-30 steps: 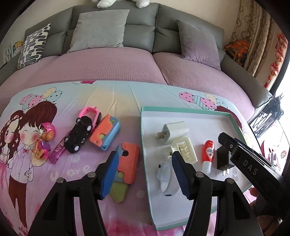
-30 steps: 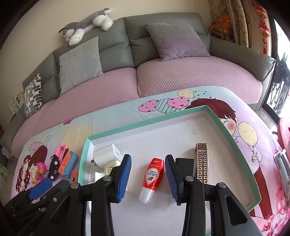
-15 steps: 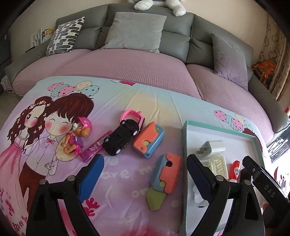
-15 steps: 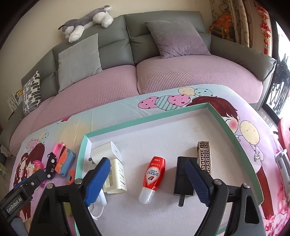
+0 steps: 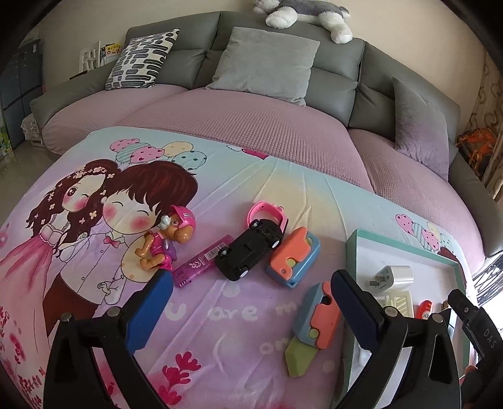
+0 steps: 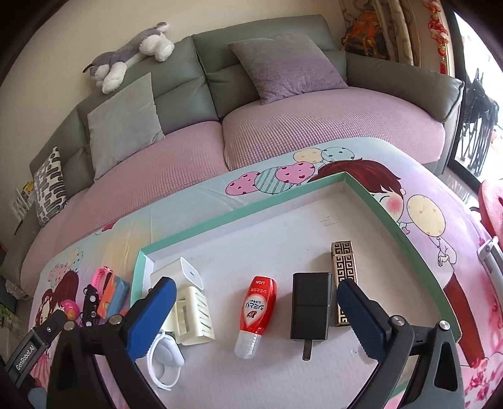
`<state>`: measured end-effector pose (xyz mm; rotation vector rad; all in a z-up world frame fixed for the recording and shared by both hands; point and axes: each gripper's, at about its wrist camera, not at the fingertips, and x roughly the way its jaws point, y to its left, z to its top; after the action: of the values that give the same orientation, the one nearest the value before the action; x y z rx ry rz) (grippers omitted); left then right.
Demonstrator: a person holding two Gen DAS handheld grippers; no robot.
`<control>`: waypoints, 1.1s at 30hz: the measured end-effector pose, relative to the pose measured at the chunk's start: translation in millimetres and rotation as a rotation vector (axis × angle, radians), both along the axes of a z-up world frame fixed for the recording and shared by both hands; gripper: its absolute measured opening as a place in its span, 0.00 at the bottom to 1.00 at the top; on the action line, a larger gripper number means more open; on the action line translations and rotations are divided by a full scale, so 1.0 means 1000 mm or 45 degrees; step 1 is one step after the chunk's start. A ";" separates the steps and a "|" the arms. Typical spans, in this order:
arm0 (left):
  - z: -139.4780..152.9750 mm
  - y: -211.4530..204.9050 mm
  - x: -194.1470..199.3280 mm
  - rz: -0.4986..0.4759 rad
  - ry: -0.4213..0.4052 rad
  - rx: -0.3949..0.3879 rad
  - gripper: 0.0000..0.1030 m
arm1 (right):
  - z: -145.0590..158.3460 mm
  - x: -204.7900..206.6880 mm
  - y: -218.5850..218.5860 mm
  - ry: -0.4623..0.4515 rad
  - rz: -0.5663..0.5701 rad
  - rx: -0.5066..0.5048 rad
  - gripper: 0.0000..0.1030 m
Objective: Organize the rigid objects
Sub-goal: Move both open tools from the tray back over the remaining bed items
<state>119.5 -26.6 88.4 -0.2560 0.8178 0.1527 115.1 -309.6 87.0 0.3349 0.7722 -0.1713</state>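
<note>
A grey sofa (image 6: pixel 201 72) with mauve seat covers curves behind the table under a cream wall (image 5: pixel 188 8). A grey cushion (image 5: pixel 264 63), a purple cushion (image 6: pixel 283 66) and a patterned cushion (image 5: pixel 141 59) lean on it; a plush dog (image 6: pixel 132 56) lies on top. Patterned curtains (image 6: pixel 393 28) hang beside a daylit window (image 6: pixel 478 78).

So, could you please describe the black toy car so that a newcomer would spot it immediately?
Look at the cartoon-printed cloth in front of the sofa, left of the green-rimmed tray. The toy car lies upside down, between a purple bar and an orange-and-blue block; it alone is black with wheels.
</note>
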 end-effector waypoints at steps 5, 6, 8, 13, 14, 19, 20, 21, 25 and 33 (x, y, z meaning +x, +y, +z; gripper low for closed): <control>0.003 0.014 -0.003 0.042 -0.029 -0.023 0.98 | 0.004 -0.001 0.001 -0.032 -0.014 0.022 1.00; 0.004 0.018 -0.004 0.052 -0.038 -0.023 0.98 | 0.005 -0.002 0.003 -0.043 -0.013 0.027 1.00; 0.006 0.026 -0.006 0.077 -0.053 -0.025 0.98 | 0.008 -0.002 0.008 -0.065 0.007 0.036 1.00; 0.010 0.057 -0.015 0.177 -0.092 -0.038 0.98 | 0.012 0.004 0.045 -0.096 0.144 0.010 1.00; 0.011 0.064 -0.018 0.203 -0.103 -0.035 0.98 | 0.012 0.005 0.053 -0.097 0.167 -0.004 1.00; 0.013 0.092 -0.028 0.293 -0.145 -0.010 0.98 | 0.010 0.009 0.094 -0.095 0.296 0.003 1.00; 0.013 0.097 -0.029 0.305 -0.147 -0.002 0.98 | 0.008 0.010 0.101 -0.093 0.320 0.005 1.00; 0.012 0.101 -0.030 0.315 -0.138 0.006 0.98 | 0.007 0.010 0.109 -0.092 0.344 0.006 1.00; 0.007 0.113 -0.032 0.338 -0.108 -0.011 0.98 | 0.001 0.012 0.137 -0.077 0.454 0.012 0.99; -0.010 0.115 -0.025 0.283 -0.004 -0.020 0.98 | -0.021 0.017 0.165 0.048 0.556 -0.007 0.80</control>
<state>94.3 88.6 78.8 -0.3616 0.7866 0.3542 132.0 -145.1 66.5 0.1522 0.8639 0.2315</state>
